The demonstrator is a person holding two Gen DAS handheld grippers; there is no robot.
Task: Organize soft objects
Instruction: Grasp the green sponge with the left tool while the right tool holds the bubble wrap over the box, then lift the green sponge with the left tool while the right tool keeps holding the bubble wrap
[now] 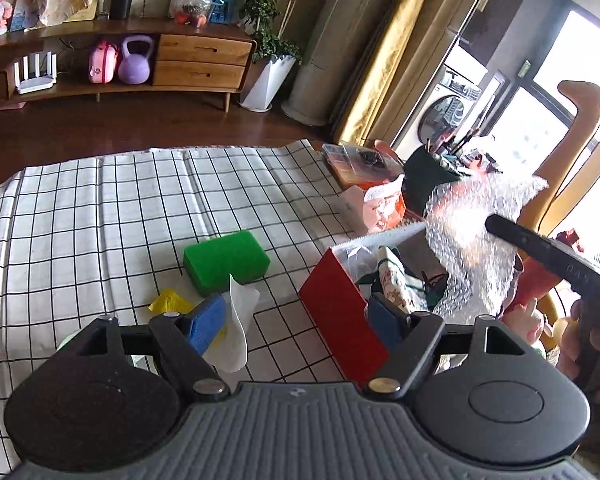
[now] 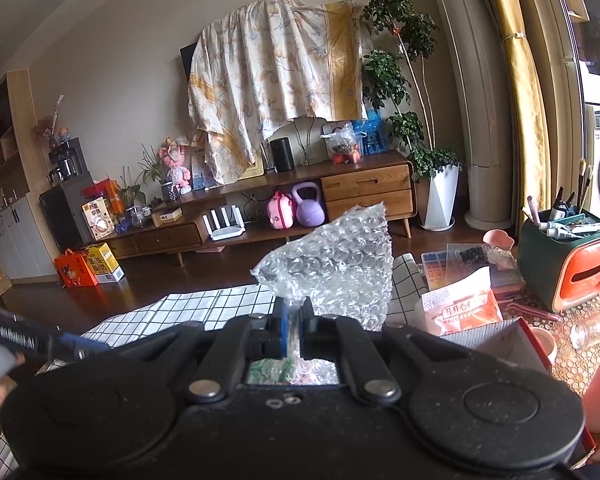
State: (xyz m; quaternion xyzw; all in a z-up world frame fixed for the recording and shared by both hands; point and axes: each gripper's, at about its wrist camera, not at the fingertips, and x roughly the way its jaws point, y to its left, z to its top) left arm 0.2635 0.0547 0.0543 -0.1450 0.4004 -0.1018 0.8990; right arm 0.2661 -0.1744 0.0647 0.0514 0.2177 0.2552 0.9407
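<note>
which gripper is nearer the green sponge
Left. The left gripper hangs open just in front of the green sponge; the right gripper is off beyond the red box, holding bubble wrap.

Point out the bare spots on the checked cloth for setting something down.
Free: the checked cloth left of and beyond the green sponge. Crowded: between the sponge, yellow scrap, tissue and red box; also the far right corner.

Left hand-held gripper: jaws wide apart, tilted downward, nothing pressed between the blue pads. Right hand-held gripper: jaws closed, pointing slightly below level. A hand grips its handle.
</note>
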